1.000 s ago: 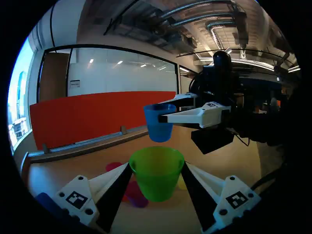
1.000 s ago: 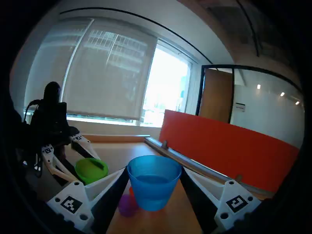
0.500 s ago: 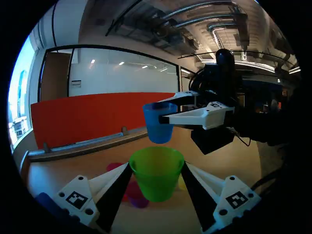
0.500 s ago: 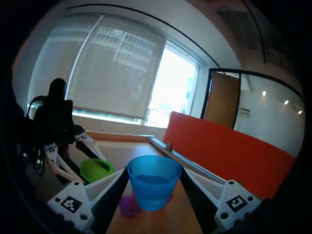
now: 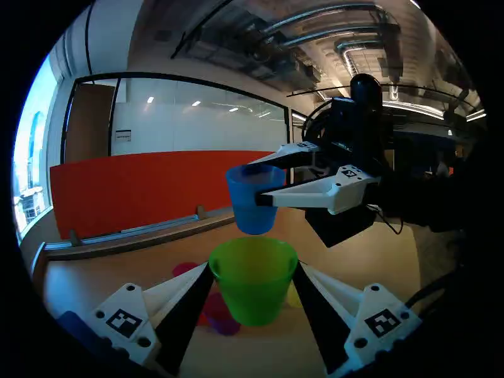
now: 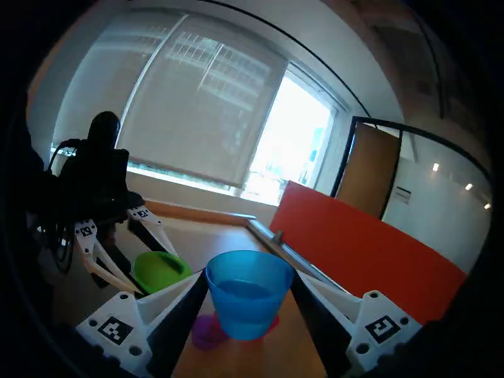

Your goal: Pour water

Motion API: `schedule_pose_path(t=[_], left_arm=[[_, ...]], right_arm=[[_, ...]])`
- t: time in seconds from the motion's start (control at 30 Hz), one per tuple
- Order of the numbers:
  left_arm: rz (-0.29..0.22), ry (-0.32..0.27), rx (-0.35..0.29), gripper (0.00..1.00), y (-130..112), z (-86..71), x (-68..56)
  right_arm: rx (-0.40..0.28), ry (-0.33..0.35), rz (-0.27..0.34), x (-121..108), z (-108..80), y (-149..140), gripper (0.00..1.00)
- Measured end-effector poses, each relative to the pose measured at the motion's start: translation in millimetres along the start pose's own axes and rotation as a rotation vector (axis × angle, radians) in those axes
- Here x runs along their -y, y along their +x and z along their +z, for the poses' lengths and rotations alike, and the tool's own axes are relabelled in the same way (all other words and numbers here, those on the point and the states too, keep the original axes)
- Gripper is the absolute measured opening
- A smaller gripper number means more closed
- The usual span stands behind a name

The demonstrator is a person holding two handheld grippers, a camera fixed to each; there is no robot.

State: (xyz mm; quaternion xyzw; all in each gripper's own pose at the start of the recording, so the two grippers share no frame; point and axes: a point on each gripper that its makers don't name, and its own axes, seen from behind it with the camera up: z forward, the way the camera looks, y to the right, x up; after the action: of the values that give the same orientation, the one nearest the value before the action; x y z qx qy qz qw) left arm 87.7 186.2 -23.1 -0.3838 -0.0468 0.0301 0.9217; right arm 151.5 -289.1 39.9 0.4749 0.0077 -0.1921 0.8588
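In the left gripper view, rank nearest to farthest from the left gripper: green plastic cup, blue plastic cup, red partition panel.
1. Green plastic cup, in the left gripper.
2. Blue plastic cup, just above, beyond.
3. Red partition panel, far back.

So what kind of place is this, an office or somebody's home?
Most likely an office: exposed ceiling pipes, a glass wall behind an orange divider, and a long wooden table beside a large window with a blind.

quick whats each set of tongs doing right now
Left tongs: shut on the green cup.
Right tongs: shut on the blue cup, water inside.
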Motion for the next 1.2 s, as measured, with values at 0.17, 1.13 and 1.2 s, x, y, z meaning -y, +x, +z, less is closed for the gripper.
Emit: schedule_pose_path(t=[0.17, 1.13, 1.2], left_arm=[[-0.001, -0.003, -0.001, 0.87, -0.6, -1.1, 0.0], [-0.003, -0.003, -0.007, 0.87, -1.1, -3.7, 0.7], [-0.003, -0.004, -0.008, 0.87, -0.4, -3.8, 0.6]], right_arm=[[0.006, 0.017, -0.045, 5.0, 2.2, 2.7, 0.93], [0.018, 0.042, -0.283, 16.2, 12.4, 17.3, 0.93], [0.017, 0.041, -0.293, 15.9, 12.2, 18.6, 0.93]])
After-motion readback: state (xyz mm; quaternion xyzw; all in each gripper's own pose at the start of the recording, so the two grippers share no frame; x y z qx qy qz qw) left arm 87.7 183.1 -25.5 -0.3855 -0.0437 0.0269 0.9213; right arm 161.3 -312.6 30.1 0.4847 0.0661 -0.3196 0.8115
